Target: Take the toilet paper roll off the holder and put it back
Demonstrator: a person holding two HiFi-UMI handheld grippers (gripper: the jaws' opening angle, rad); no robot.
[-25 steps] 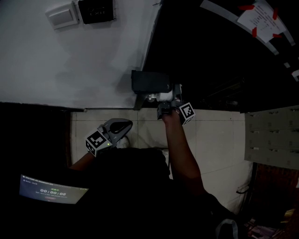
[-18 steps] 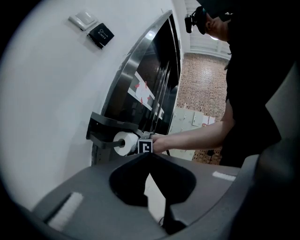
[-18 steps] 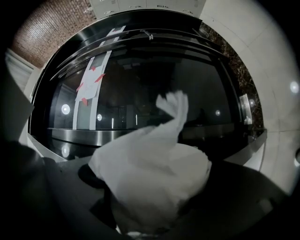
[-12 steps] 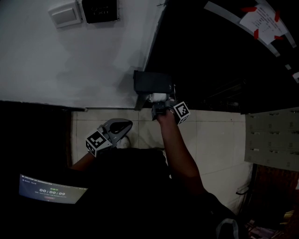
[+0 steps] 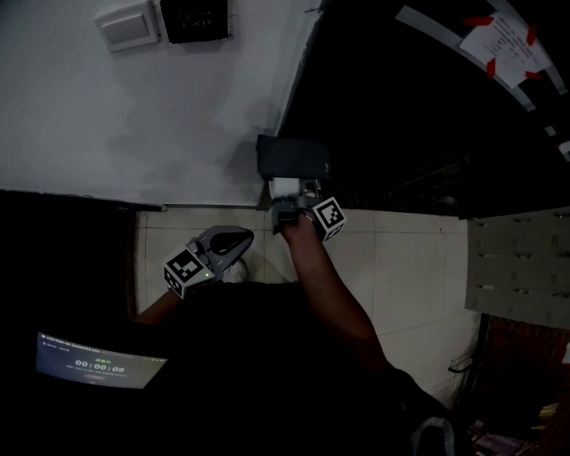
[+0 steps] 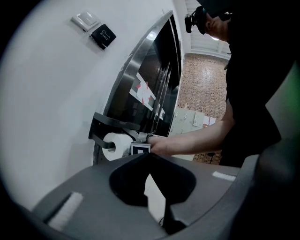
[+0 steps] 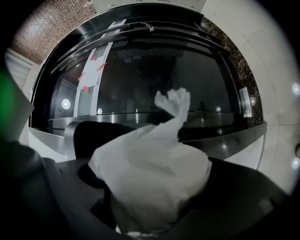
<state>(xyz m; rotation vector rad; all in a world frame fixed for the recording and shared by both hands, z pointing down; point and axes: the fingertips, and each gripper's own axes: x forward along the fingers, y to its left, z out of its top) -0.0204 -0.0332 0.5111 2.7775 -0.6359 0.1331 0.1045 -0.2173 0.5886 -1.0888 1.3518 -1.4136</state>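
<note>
The white toilet paper roll (image 5: pixel 284 187) hangs just below the dark metal holder (image 5: pixel 292 158) on the wall. My right gripper (image 5: pixel 287 203) is shut on it from the side. In the right gripper view the roll (image 7: pixel 150 178) fills the space between the jaws, with a loose tail (image 7: pixel 176 105) sticking up. From the left gripper view the roll (image 6: pixel 115 146) sits at the holder's arm (image 6: pixel 100 140), whose end reaches its core. My left gripper (image 5: pixel 233 239) hangs low and to the left over the floor, well away from the holder, its jaws meeting at the tip (image 6: pixel 150 157) with nothing in them.
A white switch (image 5: pixel 125 27) and a black panel (image 5: pixel 194 18) are high on the white wall. A dark curved glass wall (image 5: pixel 427 107) runs right of the holder. Grey lockers (image 5: pixel 517 258) stand at the right, over tiled floor (image 5: pixel 401 258). A timer screen (image 5: pixel 93 363) glows at lower left.
My right gripper has carried the roll leftward under the holder, towards its arm. The left gripper has stayed where it was.
</note>
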